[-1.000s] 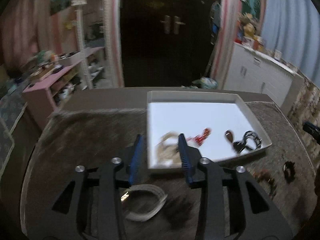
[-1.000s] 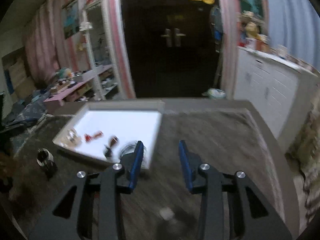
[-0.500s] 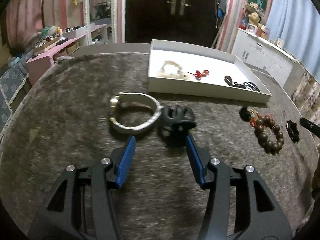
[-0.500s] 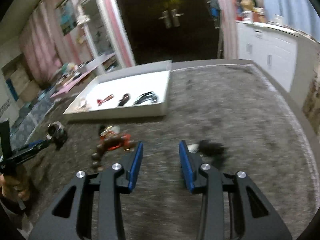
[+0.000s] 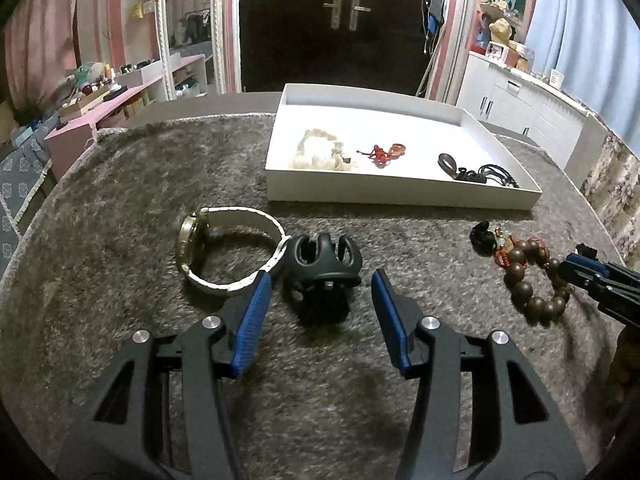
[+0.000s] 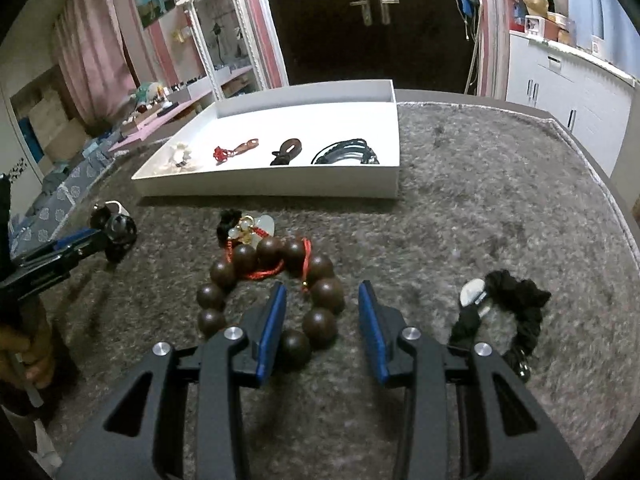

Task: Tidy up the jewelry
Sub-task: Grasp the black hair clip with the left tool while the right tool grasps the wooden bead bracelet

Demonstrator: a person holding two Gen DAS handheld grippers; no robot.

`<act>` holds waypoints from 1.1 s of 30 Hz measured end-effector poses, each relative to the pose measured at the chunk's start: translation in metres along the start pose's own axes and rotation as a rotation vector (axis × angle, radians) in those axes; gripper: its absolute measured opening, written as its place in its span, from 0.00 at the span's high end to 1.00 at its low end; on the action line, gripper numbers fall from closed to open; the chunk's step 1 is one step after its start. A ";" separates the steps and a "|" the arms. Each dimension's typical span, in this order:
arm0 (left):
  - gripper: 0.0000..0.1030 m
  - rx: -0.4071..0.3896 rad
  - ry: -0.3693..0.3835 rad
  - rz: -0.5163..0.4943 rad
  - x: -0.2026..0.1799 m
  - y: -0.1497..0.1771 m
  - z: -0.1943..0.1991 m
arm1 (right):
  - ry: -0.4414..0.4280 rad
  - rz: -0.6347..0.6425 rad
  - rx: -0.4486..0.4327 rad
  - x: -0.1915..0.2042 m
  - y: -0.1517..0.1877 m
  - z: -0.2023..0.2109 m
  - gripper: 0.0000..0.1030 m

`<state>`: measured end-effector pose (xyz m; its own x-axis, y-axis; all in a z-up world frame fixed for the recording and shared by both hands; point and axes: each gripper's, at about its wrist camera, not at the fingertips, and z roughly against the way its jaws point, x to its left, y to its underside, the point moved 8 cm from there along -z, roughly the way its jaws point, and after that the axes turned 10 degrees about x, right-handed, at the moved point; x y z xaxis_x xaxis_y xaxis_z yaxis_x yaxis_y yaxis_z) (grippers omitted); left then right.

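Note:
My left gripper (image 5: 320,284) is open, its fingers on either side of a black hair claw clip (image 5: 322,264) on the grey rug. A white-strap watch (image 5: 224,246) lies just left of the clip. My right gripper (image 6: 322,300) is open, low over a brown wooden bead bracelet (image 6: 272,284) with red cord; the bracelet also shows in the left wrist view (image 5: 528,276). A black scrunchie (image 6: 508,312) lies to the right of it. The white tray (image 5: 400,200) holds a pale bracelet (image 5: 320,154), a red charm (image 5: 382,154) and dark cords (image 5: 476,172).
The tray (image 6: 264,192) sits at the back of the rug-covered table. The right gripper's tip (image 5: 588,268) shows at the right edge of the left wrist view. The left gripper (image 6: 92,236) shows at the left of the right wrist view. Shelves and cabinets stand beyond the table.
Both grippers have dropped from above the tray down to the rug. The left has closed in on the claw clip; the right has moved left from the scrunchie to the bead bracelet.

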<state>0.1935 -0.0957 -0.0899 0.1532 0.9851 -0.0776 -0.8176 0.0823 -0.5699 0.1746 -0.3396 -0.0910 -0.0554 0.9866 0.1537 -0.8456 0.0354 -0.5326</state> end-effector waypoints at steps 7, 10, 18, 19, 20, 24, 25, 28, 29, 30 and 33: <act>0.50 0.025 0.007 0.007 -0.002 -0.001 -0.014 | 0.034 0.025 0.052 0.001 0.001 -0.016 0.64; 0.50 0.035 0.013 -0.001 -0.005 -0.001 -0.019 | 0.032 0.026 0.059 0.000 0.004 -0.015 0.64; 0.50 0.068 -0.009 -0.005 -0.009 0.000 -0.032 | 0.023 0.014 0.069 0.001 0.013 -0.011 0.73; 0.49 0.073 -0.008 -0.002 -0.009 -0.001 -0.034 | 0.025 0.012 0.071 0.001 0.012 -0.011 0.72; 0.49 0.078 -0.009 -0.004 -0.010 -0.001 -0.036 | 0.024 0.011 0.072 0.002 0.013 -0.012 0.71; 0.49 0.098 -0.007 -0.005 -0.010 -0.002 -0.043 | 0.032 0.025 0.068 0.004 0.010 -0.019 0.69; 0.52 0.098 -0.010 -0.001 -0.010 -0.003 -0.043 | 0.039 0.035 0.067 0.005 0.009 -0.019 0.72; 0.55 0.093 -0.002 0.006 -0.009 -0.003 -0.043 | 0.023 0.025 0.058 0.002 0.009 -0.017 0.82; 0.55 0.091 0.000 0.008 -0.009 -0.003 -0.043 | 0.016 0.023 0.056 0.001 0.008 -0.016 0.82; 0.55 0.091 0.002 0.006 -0.009 -0.003 -0.043 | 0.007 0.022 0.049 0.001 0.008 -0.013 0.82; 0.55 0.076 0.014 -0.008 -0.013 -0.002 -0.037 | -0.010 0.026 0.029 0.002 0.009 -0.005 0.82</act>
<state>0.2137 -0.1138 -0.1181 0.1672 0.9823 -0.0847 -0.8560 0.1021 -0.5067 0.1697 -0.3362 -0.0989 -0.0824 0.9855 0.1485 -0.8589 0.0054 -0.5121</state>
